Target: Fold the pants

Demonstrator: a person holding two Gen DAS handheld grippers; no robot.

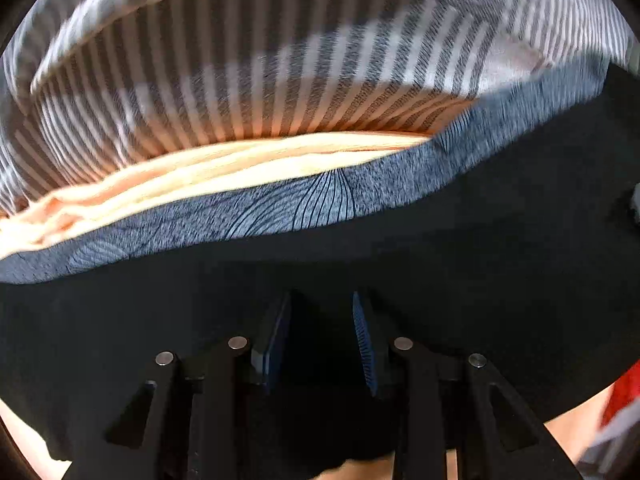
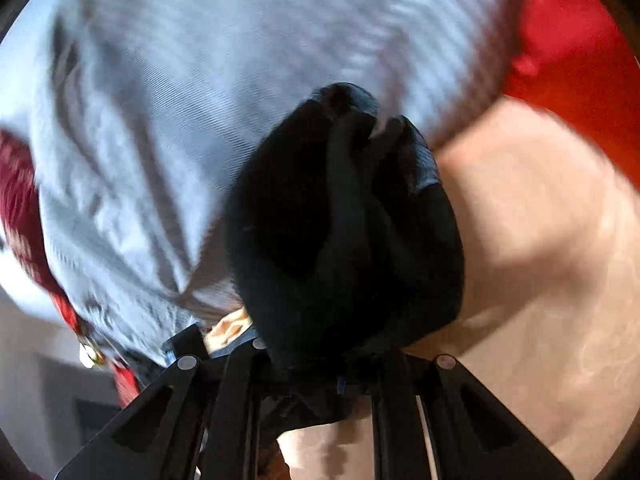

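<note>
Right gripper (image 2: 340, 360) is clamped on a bunched end of the black pants (image 2: 344, 220), at the centre of its frame; the step seems a lift for a fold. Left gripper (image 1: 320, 336) stands partly apart over the same pants (image 1: 440, 248), which run left to right across the lower frame; whether it pinches them cannot be told. Next, the lifted end should be carried over the flat part.

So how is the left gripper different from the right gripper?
The left gripper has a gap between its blue pads; the right gripper has none showing. The left one's black pants spread flat; the right one clamps a bunched wad of them. Both are black.
</note>
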